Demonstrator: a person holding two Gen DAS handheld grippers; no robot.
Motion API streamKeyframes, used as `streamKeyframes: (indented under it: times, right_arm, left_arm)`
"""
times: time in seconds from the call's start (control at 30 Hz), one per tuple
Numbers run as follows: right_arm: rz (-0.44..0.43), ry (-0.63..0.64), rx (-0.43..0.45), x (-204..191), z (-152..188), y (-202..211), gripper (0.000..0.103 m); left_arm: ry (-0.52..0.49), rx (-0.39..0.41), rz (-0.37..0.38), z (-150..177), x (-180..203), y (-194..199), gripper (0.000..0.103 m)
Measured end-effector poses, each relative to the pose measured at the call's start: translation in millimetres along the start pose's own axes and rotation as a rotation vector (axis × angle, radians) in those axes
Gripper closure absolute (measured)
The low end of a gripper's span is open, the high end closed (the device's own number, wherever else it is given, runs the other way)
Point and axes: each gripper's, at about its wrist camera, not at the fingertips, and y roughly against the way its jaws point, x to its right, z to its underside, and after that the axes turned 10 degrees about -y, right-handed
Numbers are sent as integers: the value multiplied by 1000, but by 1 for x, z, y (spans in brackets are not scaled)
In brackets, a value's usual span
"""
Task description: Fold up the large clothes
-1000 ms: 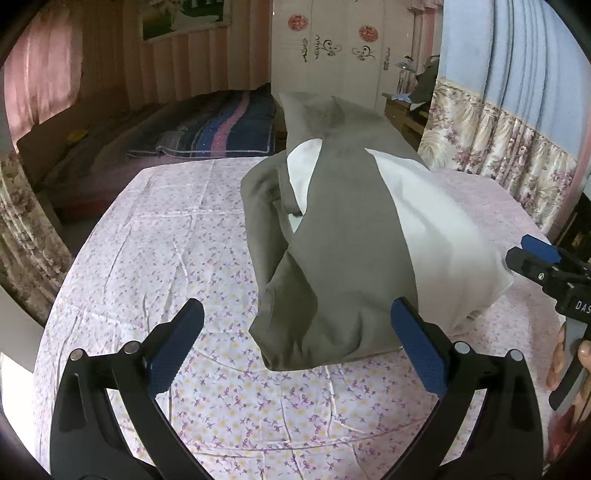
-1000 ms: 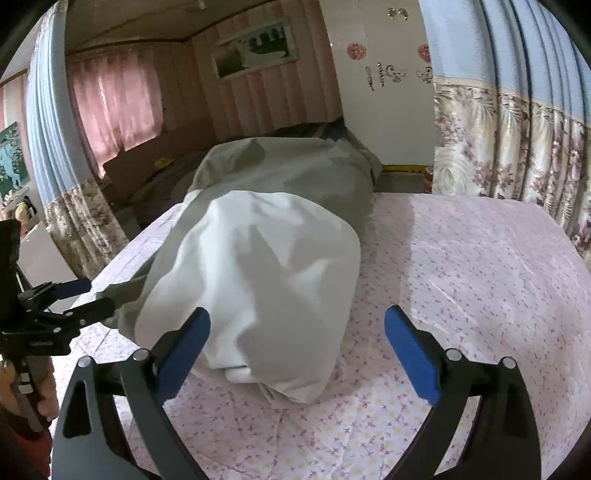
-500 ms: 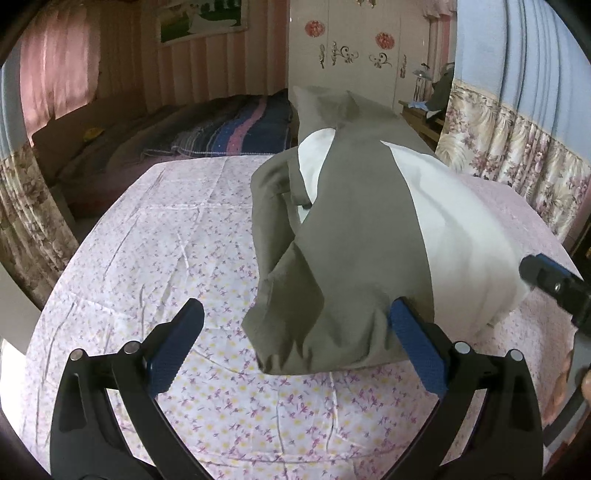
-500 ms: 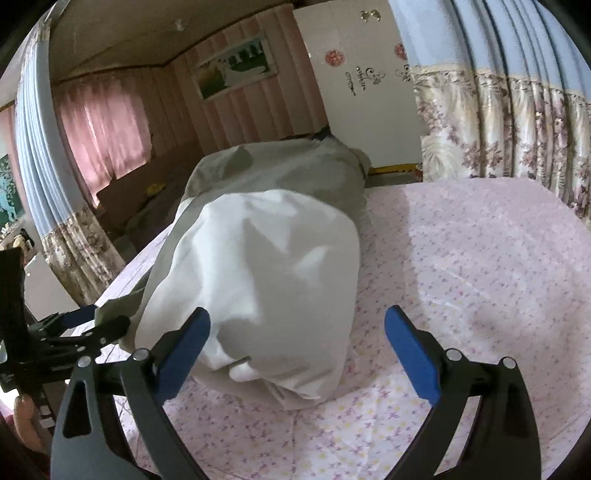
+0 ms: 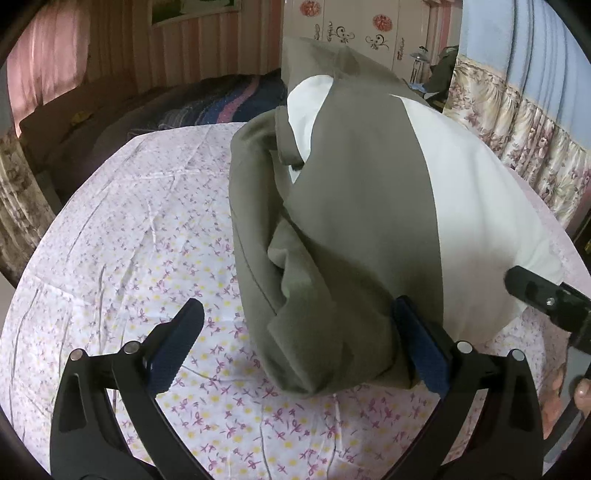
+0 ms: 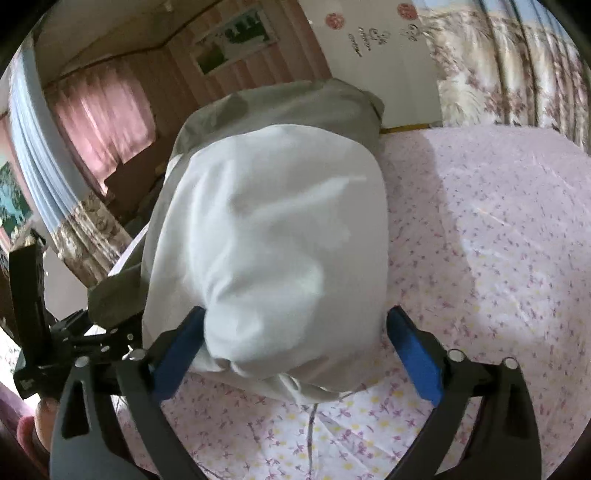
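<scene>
A large olive-grey and white garment (image 5: 362, 206) lies bunched lengthwise on a bed with a pink flowered sheet (image 5: 147, 236). My left gripper (image 5: 299, 347) is open, its blue pads on either side of the garment's near grey end. In the right wrist view the white part of the garment (image 6: 273, 243) fills the middle. My right gripper (image 6: 295, 354) is open with the white end of the cloth between its pads. The right gripper also shows in the left wrist view (image 5: 546, 302), and the left gripper in the right wrist view (image 6: 74, 339).
The sheet (image 6: 498, 229) spreads wide to the right of the garment. A second bed with a dark striped blanket (image 5: 221, 107) stands behind. Flowered curtains (image 5: 517, 122) hang along the right, a white wardrobe (image 5: 354, 33) at the back.
Both grippers have moved forward and down to the garment. Its near ends, which lay ahead of the pads, now lie between them. Both stay open.
</scene>
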Motion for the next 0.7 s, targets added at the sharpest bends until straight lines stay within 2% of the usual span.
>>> streamKeyframes:
  times: [0.2, 0.27, 0.33, 0.4, 0.7]
  right_arm:
    - [19, 54, 0, -5, -2, 1, 39]
    - [13, 73, 0, -6, -4, 2, 43]
    - [5, 82, -2, -5, -5, 3, 45]
    - [-3, 94, 4, -4, -5, 6, 49]
    - [-17, 125, 57, 9, -8, 41, 60]
  left_arm:
    - [-14, -1, 16, -3, 4, -4, 4]
    - [-20, -5, 47, -5, 7, -5, 14]
    - [-29, -6, 77, -7, 13, -4, 31]
    - [-53, -8, 73, -8, 21, -4, 36]
    - [-55, -6, 111, -8, 47, 10, 39]
